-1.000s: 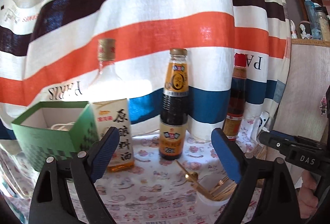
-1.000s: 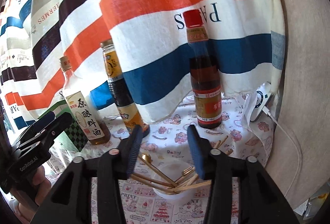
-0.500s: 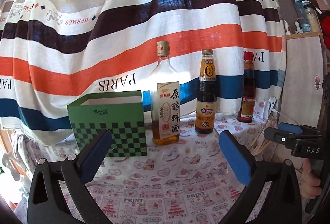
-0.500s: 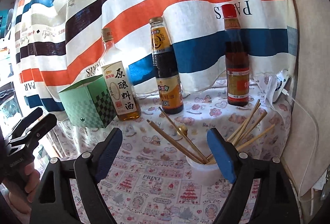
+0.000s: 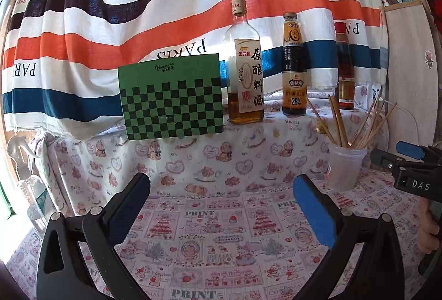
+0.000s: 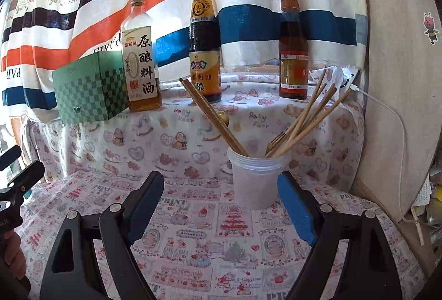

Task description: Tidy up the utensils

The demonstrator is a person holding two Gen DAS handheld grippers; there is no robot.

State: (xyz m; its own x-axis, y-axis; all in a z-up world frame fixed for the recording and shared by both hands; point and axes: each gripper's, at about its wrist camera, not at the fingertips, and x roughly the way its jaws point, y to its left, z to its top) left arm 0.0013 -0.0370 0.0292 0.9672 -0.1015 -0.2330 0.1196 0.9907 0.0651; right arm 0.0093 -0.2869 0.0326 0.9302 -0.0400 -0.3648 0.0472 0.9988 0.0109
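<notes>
green checkered box point(image 5: 171, 99), striped curtain point(image 5: 165, 10), blue-padded black fingers point(image 5: 313, 210).

Left gripper point(image 5: 221, 197): jaws spread wide, nothing between them, above the printed tablecloth point(image 5: 210, 239).
Right gripper point(image 5: 408, 159): enters from the right edge, close to the cup, held by a hand point(image 5: 428, 231); its jaws cannot be made out here.
Cup point(image 5: 345, 167): clear plastic, upright on the cloth at the right, holding chopsticks point(image 5: 338, 120), thin skewers point(image 5: 370, 120) and a gold spoon point(image 5: 320, 129).
Box point(image 5: 171, 95): green, checkered, on the raised ledge at the back.
Bottles: cooking wine bottle point(image 5: 246, 73) just beside the box, then a dark sauce bottle point(image 5: 294, 70), then a red-capped bottle point(image 5: 344, 68).
Backdrop: striped curtain point(image 5: 165, 10).
Far left: spray bottle point(image 5: 30, 184).
</notes>
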